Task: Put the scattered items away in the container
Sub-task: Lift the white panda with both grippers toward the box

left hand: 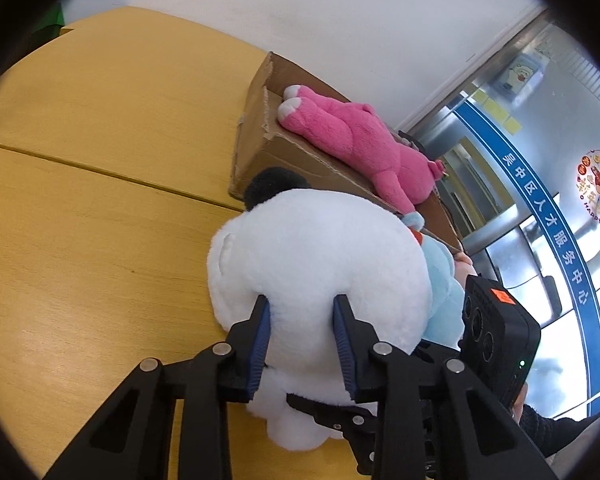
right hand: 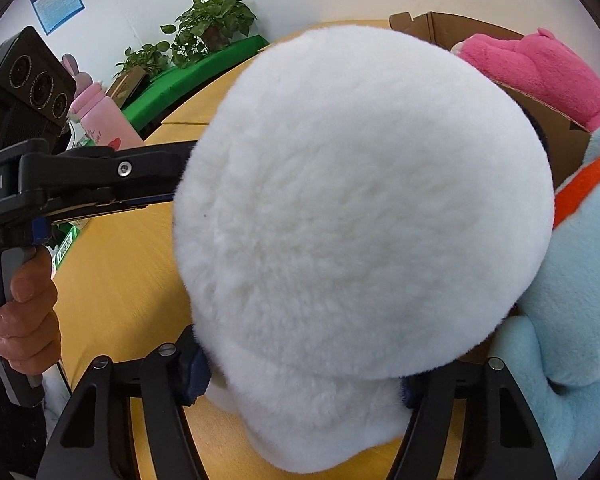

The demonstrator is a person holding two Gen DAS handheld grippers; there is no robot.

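A large white plush toy (left hand: pixel 320 264) with a black ear (left hand: pixel 274 184) rests on the yellow table, close to the cardboard box (left hand: pixel 260 136). My left gripper (left hand: pixel 302 312) is shut on its fur. My right gripper (right hand: pixel 300 376) is closed around the same white plush (right hand: pixel 360 208), which fills that view. A pink plush (left hand: pixel 356 140) lies across the box's top edge and also shows in the right wrist view (right hand: pixel 540 68). A light blue plush (right hand: pixel 572 280) with an orange band lies beside the white one, against the box (right hand: pixel 548 120).
The yellow table (left hand: pixel 100 200) has a seam running across it. A glass door with blue lettering (left hand: pixel 540 184) stands behind the box. Potted plants (right hand: pixel 208 24) on a green surface and a pink bottle (right hand: pixel 100 120) sit beyond the table's far edge.
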